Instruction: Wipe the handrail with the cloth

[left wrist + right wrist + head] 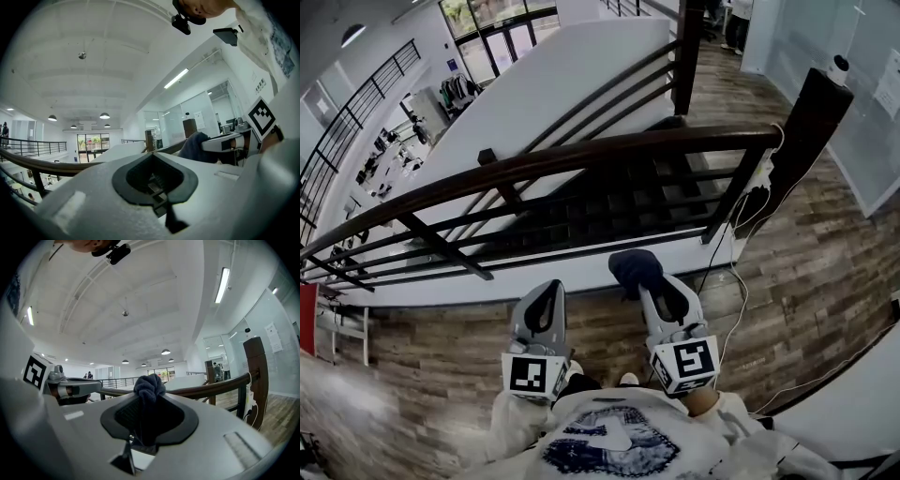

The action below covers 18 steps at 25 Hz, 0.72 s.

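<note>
A dark wooden handrail [581,155] runs across the head view above black balusters, and shows again as the handrail [220,386] in the right gripper view. My right gripper [649,286] is shut on a bunched dark blue cloth [635,267], below and short of the rail; the cloth [149,389] sticks up from its jaws. My left gripper [546,295] is beside it at the left, shut with nothing held, also short of the rail. From the left gripper view I see the cloth [194,146] at the right.
A dark square post [811,117] stands at the rail's right end, with a white cable [741,281] trailing over the wood floor. Beyond the rail a staircase [609,202] drops away. A glass wall [862,56] is at the right.
</note>
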Available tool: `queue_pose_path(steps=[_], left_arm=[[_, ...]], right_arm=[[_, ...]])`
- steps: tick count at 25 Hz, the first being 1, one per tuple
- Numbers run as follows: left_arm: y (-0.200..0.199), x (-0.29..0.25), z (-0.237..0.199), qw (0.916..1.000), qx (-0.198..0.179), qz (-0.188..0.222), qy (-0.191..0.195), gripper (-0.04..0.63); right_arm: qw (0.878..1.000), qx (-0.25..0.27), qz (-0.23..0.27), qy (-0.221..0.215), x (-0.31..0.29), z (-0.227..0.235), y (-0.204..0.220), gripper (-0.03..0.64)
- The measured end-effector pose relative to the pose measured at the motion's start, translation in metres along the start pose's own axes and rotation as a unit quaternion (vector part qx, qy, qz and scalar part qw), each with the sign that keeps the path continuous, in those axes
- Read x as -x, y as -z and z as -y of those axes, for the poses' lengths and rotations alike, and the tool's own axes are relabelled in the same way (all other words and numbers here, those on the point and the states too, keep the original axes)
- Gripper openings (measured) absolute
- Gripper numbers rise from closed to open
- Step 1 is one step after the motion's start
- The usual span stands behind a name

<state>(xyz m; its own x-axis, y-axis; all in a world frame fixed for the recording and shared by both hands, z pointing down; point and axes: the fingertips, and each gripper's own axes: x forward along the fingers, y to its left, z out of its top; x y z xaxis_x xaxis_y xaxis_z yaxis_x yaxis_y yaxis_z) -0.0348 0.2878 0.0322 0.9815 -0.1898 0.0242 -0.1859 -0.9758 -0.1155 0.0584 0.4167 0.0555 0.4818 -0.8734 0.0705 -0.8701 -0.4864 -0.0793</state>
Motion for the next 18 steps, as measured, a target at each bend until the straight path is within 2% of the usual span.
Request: queue_pose_path(steps=[9,15,18], left_arm=[[0.016,-0.005,-0.026,0.9998,0.011,-0.008,-0.011,0.002],[0.029,-0.021,-0.087,0.9995,0.018,0.005,-0.024,0.002],[0.035,-0.038,-0.123,0.9994,0.017,-0.007,-0.031,0.002]], right_arm=[[1.0,0.007,-0.015,-0.007,-0.027,-0.01,0.013,0.094],[0.999,0.016,-0.023,-0.016,-0.085,-0.034,0.013,0.094],[0.999,0.012,-0.03,-0.022,-0.127,-0.044,0.015,0.094]])
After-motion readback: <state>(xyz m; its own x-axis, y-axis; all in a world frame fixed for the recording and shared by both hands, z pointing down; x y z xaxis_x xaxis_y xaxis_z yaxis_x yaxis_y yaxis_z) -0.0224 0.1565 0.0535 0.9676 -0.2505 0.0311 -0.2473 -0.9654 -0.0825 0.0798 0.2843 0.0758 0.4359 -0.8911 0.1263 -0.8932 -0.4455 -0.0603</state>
